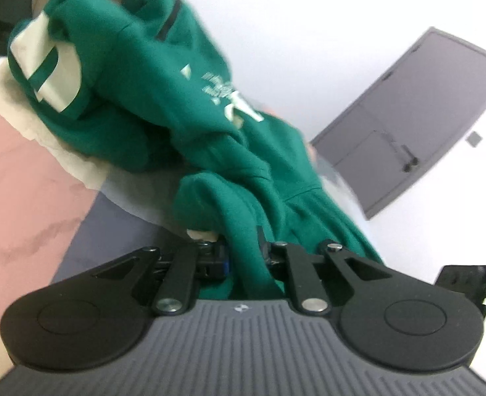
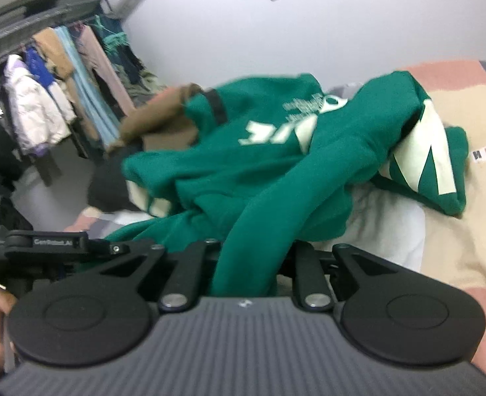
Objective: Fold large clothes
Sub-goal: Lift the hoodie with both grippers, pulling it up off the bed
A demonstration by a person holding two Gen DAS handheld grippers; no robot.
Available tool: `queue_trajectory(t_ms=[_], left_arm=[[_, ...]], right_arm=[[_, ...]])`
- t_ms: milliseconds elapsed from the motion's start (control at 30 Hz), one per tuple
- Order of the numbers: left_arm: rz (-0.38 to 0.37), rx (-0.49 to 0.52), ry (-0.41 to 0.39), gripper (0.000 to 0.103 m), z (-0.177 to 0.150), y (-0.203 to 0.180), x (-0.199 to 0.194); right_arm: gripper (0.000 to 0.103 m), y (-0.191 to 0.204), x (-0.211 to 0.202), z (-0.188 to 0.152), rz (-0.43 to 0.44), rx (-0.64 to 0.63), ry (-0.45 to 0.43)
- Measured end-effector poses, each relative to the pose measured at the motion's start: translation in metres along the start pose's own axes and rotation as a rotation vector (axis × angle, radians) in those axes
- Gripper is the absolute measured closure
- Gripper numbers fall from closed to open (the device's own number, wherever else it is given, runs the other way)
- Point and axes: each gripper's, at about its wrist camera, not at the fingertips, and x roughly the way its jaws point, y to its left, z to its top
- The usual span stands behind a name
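The left hand-held gripper (image 1: pixel 243 254) is clenching a fold of the green sweatshirt (image 1: pixel 137 99), and the right hand-held gripper (image 2: pixel 249 264) is pinching another stretch of it. The sweatshirt (white lettering and pale stripes showing) is hanging bunched between them, its far end lying on the pink-and-cream bed (image 2: pixel 457 247), beside a brown garment (image 2: pixel 157 118).

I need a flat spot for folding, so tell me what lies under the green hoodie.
Under the green hoodie with cream lettering lies a pink, beige and grey patterned blanket. A brown garment shows behind it; whatever is directly beneath is covered.
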Motion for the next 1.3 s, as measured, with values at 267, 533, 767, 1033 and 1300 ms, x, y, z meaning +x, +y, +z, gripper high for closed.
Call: queue_trajectory(t_ms=[267,533,767,1033,1300], left_arm=[[-0.125,-0.003,0.006,0.089,-0.037,-0.036,-0.068],[-0.048,0.029,0.132,0.089,-0.075,-0.047,-0.074],[0.089,0.026,0.226,0.087,-0.077,-0.041,-0.046],[0.08,-0.118,0.196,0.037,-0.06,-0.018,-0.053],[0.098,-0.23,0.157,0.033,-0.037,0.01,-0.049]], right_arm=[[0.085,0.038,-0.079,-0.006,0.095,-0.066,-0.038],[0.085,0.055,-0.118,-0.038,0.076,-0.099,0.071],[0.083,0.043,-0.089,-0.06,-0.033,-0.052,0.274],[0.033,0.028,-0.1,-0.052,-0.042,0.103,0.239],[0.032,0.0,-0.103,-0.039,-0.112,0.218,0.168]])
